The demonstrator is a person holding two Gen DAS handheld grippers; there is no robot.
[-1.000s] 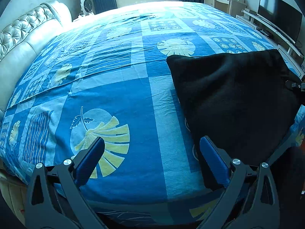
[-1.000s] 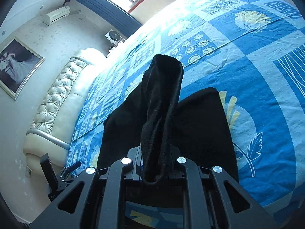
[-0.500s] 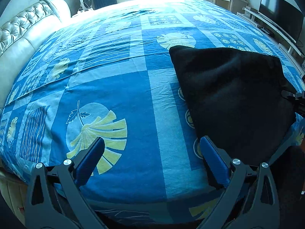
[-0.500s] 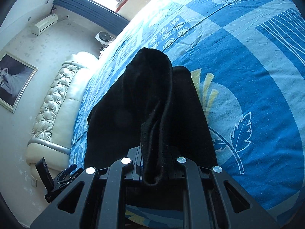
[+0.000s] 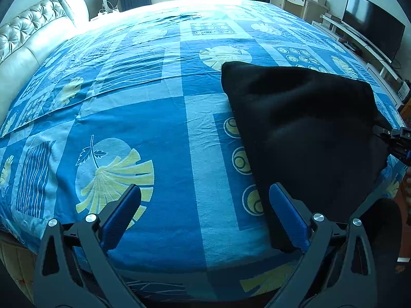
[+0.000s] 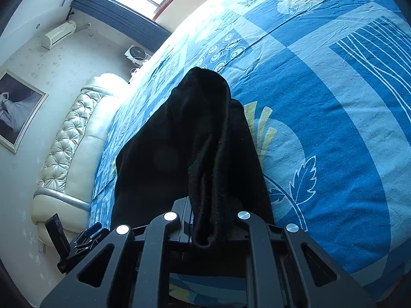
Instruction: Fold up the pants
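Black-framed left tongs [image 5: 205, 202] with silver screws and blue pads [image 5: 287, 205].

No text, label, brand, number or sign can be read in either view; the blue bedsheet [image 5: 159, 118] carries only leaf, ring and stripe patterns; the air conditioner [image 6: 59, 34] at the upper left of the right wrist view shows no legible marking; the television [image 5: 372, 23] at the upper right of the left wrist view is dark.
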